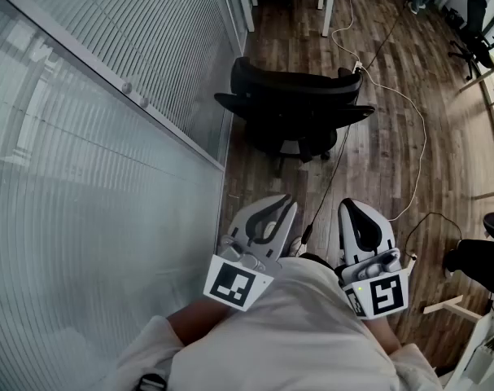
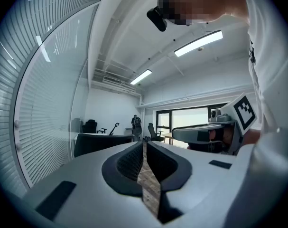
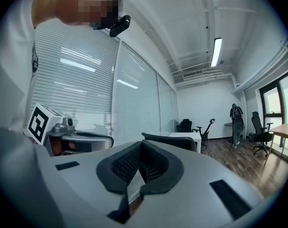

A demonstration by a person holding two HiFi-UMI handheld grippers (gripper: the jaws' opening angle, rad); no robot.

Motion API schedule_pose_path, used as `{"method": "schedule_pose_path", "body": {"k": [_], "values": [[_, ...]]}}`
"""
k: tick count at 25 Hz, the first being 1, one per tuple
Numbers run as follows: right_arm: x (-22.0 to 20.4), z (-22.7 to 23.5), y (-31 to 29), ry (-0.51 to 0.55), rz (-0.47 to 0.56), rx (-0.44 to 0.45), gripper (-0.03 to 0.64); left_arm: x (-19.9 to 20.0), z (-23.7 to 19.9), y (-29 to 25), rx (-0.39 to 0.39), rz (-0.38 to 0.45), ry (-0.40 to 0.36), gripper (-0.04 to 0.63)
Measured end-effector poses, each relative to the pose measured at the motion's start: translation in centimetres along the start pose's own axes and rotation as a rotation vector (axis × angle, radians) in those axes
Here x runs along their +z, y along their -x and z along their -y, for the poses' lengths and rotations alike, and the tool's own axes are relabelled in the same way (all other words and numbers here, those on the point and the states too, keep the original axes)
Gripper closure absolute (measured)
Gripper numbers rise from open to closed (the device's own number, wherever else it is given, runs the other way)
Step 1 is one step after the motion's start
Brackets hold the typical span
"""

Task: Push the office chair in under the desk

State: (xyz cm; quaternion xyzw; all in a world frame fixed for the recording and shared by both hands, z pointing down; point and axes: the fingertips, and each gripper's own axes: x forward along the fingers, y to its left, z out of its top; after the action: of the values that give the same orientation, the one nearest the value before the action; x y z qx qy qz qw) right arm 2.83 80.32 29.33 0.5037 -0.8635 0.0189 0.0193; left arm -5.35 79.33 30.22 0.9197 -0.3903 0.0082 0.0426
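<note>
A ribbed glass wall (image 1: 84,177) fills the left, and beside it the left gripper (image 1: 281,204) is held level, its fingers (image 2: 129,163) closed on nothing. Ahead, the black office chair (image 1: 295,108) stands on the wooden floor (image 1: 393,137) beside the glass, well apart from both grippers and short of the white bench (image 1: 328,6). The right gripper (image 1: 354,210) is level too, its fingers (image 3: 122,167) shut and empty, and a white cable (image 1: 417,161) trails further right.
</note>
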Motion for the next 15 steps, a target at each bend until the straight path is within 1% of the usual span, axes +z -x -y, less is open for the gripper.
{"method": "schedule_pose_path", "body": {"k": [8, 11, 15], "values": [[-0.1, 1.4, 0.8, -0.010, 0.008, -0.003, 0.586, 0.2, 1.1, -0.8, 0.017, 0.008, -0.003, 0.546], [0.1, 2.3, 1.5, -0.037, 0.034, 0.017, 0.586, 0.1, 2.1, -1.3, 0.025, 0.004, -0.007, 0.545], [0.0, 3.4, 2.5, -0.033, 0.029, 0.038, 0.586, -0.2, 3.7, -2.2, 0.033, -0.001, -0.006, 0.545]]}}
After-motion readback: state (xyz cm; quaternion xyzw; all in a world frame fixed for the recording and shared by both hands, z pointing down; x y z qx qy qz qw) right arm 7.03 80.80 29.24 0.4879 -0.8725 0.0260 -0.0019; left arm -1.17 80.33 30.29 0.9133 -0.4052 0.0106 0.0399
